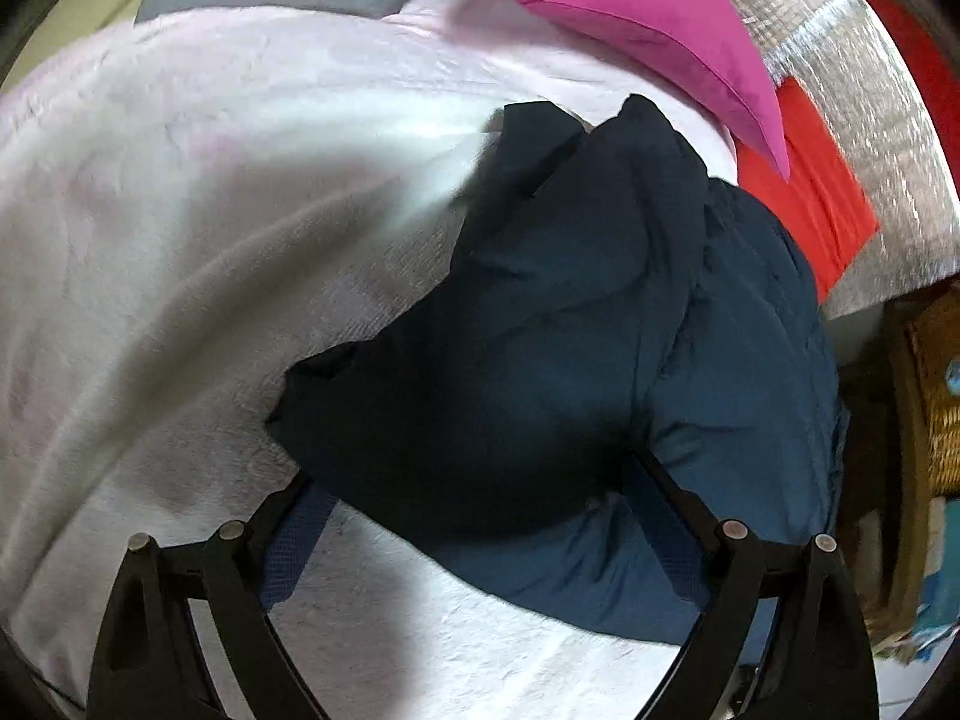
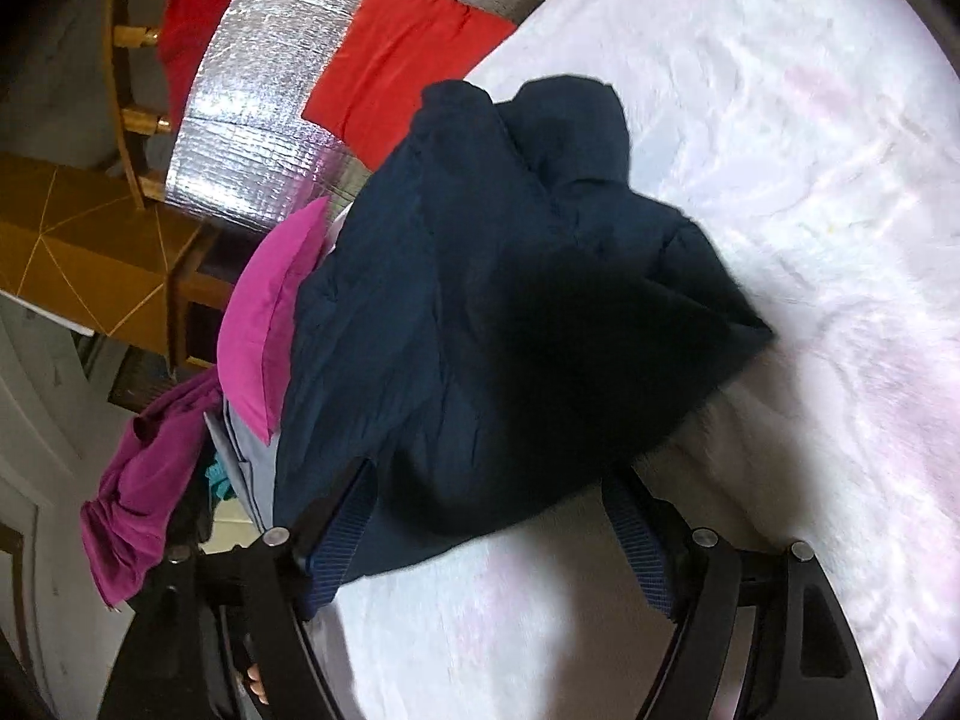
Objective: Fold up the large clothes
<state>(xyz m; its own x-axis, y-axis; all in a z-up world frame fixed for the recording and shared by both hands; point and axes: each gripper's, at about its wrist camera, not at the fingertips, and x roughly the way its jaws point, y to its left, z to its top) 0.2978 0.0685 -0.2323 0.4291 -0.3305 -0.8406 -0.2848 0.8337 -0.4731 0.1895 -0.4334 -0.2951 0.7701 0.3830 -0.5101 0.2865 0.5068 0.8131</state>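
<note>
You're hovering both grippers over the navy jacket (image 1: 570, 330), bunched on the pale pink blanket (image 1: 180, 210). Left gripper (image 1: 480, 516) and right gripper (image 2: 486, 510) are both spread wide, pinching nothing. Jacket's lying straight ahead of each, equally near.

We got bright overhead light that washed out the pale blanket (image 2: 780, 180) and threw glare off the silver foil sheet (image 2: 252, 120). The navy garment (image 1: 540, 330) sat mostly in deep shadow. Both views were soft with motion blur, heavily bowed and black at the corners
</note>
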